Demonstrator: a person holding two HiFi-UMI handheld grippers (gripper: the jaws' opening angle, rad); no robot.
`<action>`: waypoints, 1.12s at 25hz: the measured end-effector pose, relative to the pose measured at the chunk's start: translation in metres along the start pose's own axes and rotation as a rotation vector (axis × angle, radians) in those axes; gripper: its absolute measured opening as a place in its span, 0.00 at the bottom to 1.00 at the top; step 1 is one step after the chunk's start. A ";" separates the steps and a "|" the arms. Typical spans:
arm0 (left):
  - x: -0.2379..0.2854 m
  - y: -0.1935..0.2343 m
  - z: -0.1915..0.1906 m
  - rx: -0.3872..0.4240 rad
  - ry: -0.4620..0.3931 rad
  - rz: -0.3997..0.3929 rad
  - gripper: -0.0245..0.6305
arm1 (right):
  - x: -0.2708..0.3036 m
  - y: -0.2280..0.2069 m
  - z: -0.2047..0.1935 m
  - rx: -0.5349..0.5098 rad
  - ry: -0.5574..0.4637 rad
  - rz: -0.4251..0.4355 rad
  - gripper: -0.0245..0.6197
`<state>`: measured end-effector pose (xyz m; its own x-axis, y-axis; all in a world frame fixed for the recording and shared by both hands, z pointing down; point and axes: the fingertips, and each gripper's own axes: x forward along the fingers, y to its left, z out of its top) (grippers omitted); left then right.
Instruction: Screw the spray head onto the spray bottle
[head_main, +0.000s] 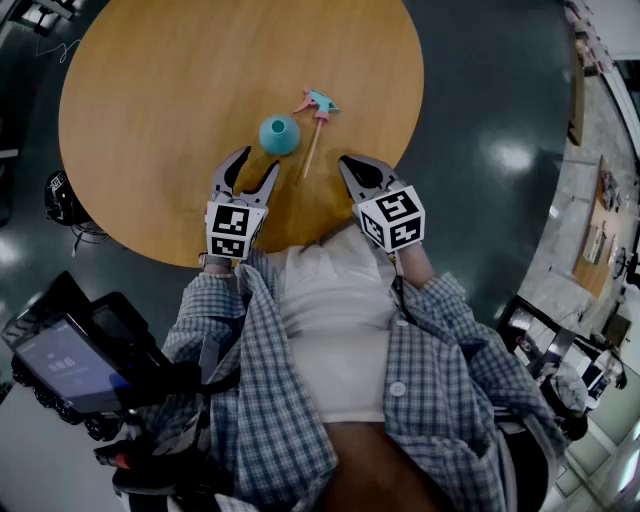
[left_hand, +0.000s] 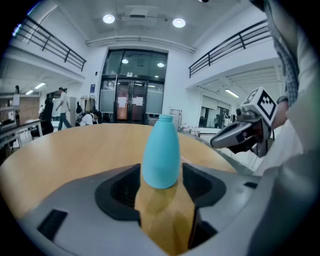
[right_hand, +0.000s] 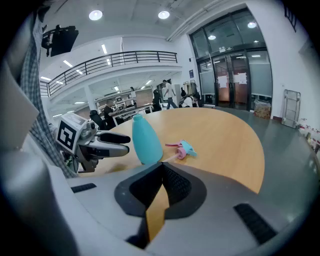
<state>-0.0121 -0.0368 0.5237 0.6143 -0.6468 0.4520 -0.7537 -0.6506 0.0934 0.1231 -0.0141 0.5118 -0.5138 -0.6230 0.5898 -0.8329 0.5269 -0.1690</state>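
A teal spray bottle without its head stands upright on the round wooden table. The teal and pink spray head lies on its side just right of the bottle, its thin tube pointing back toward me. My left gripper is open just short of the bottle; in the left gripper view the bottle stands in line with the gap, and the pads do not press on it. My right gripper is shut and holds nothing, near the table's front edge. In the right gripper view the bottle and spray head lie ahead.
The table's curved front edge runs under both grippers, with dark floor beyond it on the right. A device with a screen sits low at the left. People and desks stand far off in the hall.
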 end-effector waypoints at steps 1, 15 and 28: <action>0.004 -0.002 0.000 0.030 0.010 -0.004 0.47 | -0.001 0.000 -0.001 -0.001 0.005 -0.001 0.03; 0.047 -0.014 -0.001 0.165 0.059 -0.020 0.67 | -0.019 0.003 -0.002 -0.032 0.055 0.005 0.03; 0.056 -0.019 -0.002 0.169 0.090 -0.065 0.67 | 0.029 -0.038 0.033 -0.205 0.158 0.073 0.03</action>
<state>0.0360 -0.0600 0.5487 0.6311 -0.5680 0.5282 -0.6585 -0.7523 -0.0223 0.1331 -0.0714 0.5090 -0.5191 -0.4892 0.7009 -0.7272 0.6836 -0.0615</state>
